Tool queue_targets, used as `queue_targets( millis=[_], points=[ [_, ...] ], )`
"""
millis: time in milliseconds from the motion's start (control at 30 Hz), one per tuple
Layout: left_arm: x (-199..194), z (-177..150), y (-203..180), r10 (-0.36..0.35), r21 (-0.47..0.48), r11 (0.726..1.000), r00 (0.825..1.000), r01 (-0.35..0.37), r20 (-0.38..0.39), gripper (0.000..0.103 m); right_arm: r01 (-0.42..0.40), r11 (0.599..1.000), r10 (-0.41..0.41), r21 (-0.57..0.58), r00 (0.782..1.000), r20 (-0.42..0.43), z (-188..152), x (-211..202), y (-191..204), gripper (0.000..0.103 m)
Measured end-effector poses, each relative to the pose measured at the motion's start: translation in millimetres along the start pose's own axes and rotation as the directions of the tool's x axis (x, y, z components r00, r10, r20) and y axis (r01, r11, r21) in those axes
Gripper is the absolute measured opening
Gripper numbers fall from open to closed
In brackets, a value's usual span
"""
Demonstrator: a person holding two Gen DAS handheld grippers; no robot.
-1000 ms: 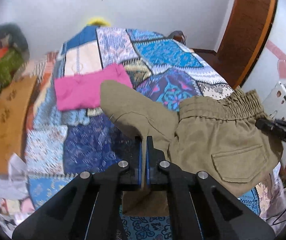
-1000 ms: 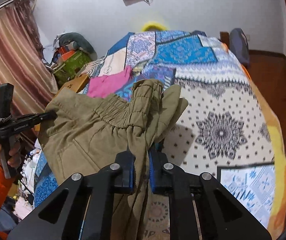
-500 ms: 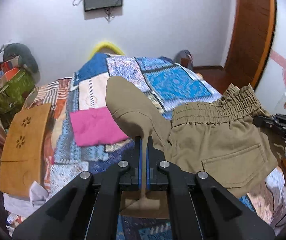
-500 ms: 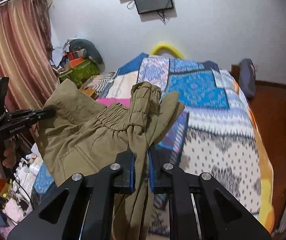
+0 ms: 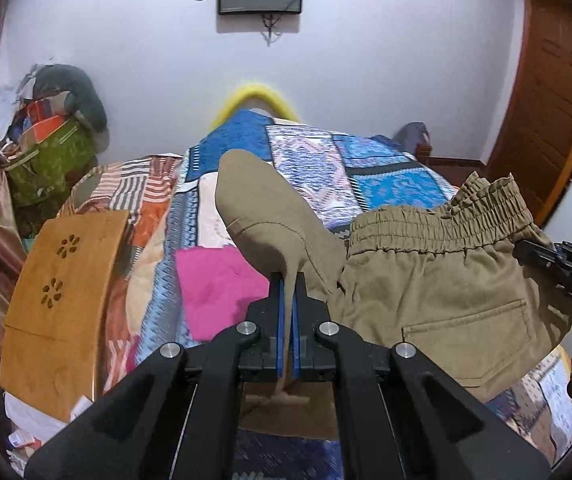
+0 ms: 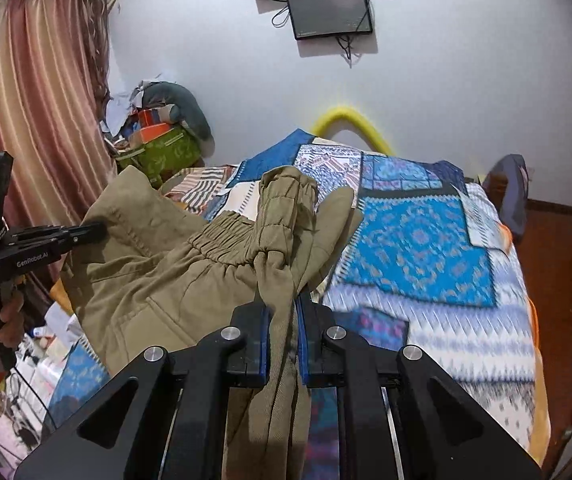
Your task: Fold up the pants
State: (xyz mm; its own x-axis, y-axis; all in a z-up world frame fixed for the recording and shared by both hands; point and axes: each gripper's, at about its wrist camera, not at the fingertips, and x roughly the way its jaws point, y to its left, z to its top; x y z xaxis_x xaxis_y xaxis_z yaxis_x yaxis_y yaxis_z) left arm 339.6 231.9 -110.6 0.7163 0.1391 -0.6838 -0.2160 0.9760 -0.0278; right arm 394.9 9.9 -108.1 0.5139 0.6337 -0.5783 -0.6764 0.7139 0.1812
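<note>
Left gripper (image 5: pixel 288 280): jaws fully closed on a thin fold of the olive-khaki cotton pants (image 5: pixel 438 280) — the pinched cloth rises into a rounded flap beyond the pads.
Right gripper (image 6: pixel 283 304): jaws closed on a thick bunch of the pants at the elasticated waistband (image 6: pixel 281 200); cloth hangs down between the arms.
Pants position: held in the air between both grippers, above the near end of the blue patchwork quilt (image 6: pixel 418 240) on the bed; back pocket (image 5: pixel 470 324) faces the left camera.
Risk, slip: the left grip appears to hold only a narrow edge; tension across the span could pull it free.
Risk, uneven fold: the bunched waistband in the right jaws may set down twisted, leaving creases.
Risk, snag: the hanging lower cloth could drag over the folded bright-pink cloth (image 5: pixel 213 284) lying on the quilt to the left and displace it.
Risk, landing: the wooden board (image 5: pixel 61 304) at the left edge is near — a drift leftward could lay cloth over it.
</note>
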Motion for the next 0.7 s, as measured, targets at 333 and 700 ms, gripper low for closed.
queue_targets(
  millis=[333, 700],
  points=[
    [80.5, 6.8, 48.8, 0.068, -0.022, 0.997, 0.997, -0.069, -0.042, 0.003, 0.004, 0.999, -0.006, -0.048, 0.999, -0.041, 19.9, 93.2, 10.7, 0.01],
    [184.7, -30.9, 100.7, 0.151, -0.015, 0.988, 0.973, -0.156, -0.176, 0.003, 0.013, 0.995, -0.03, -0.096, 0.984, -0.174, -0.3, 179.1, 15.8, 0.009]
  ],
)
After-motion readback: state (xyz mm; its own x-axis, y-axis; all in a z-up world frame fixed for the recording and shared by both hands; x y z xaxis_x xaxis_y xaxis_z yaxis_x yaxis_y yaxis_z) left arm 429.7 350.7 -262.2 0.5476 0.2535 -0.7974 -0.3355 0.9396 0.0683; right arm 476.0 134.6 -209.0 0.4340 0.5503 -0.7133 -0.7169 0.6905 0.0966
